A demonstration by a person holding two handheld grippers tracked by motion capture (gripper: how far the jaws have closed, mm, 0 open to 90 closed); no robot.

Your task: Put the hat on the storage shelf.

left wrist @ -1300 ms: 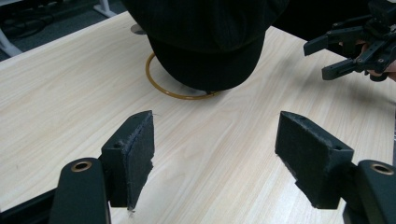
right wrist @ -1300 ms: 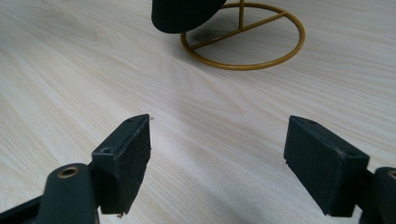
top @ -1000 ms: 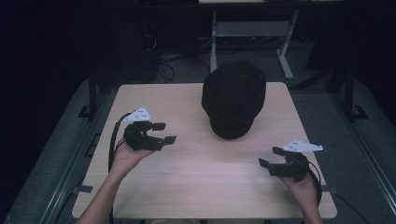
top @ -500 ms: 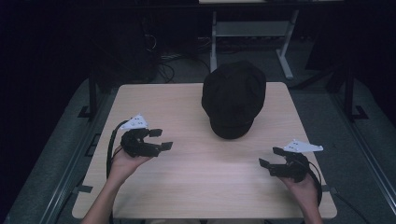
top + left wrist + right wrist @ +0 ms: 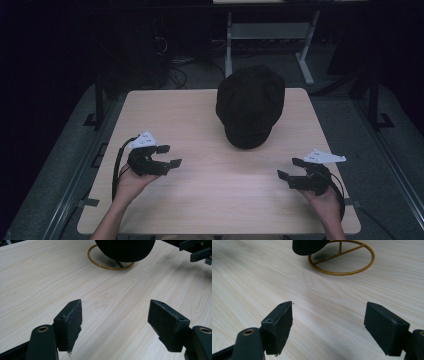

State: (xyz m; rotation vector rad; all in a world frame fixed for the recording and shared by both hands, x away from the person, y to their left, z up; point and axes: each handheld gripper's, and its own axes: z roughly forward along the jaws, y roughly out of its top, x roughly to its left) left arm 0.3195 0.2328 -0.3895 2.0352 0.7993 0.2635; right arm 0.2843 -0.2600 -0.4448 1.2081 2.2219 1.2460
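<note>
Centrally, toward the far edge of the desk (image 5: 200,200): black cap (image 5: 250,105) on a gold wire stand (image 5: 342,262), stand largely hidden beneath. Nearer, left claw (image 5: 167,156) and right claw (image 5: 289,168), both spread wide, holding nothing, touching nothing.

A black cap (image 5: 250,105) sits on a gold wire ring stand (image 5: 342,258) at the table's far middle.
</note>
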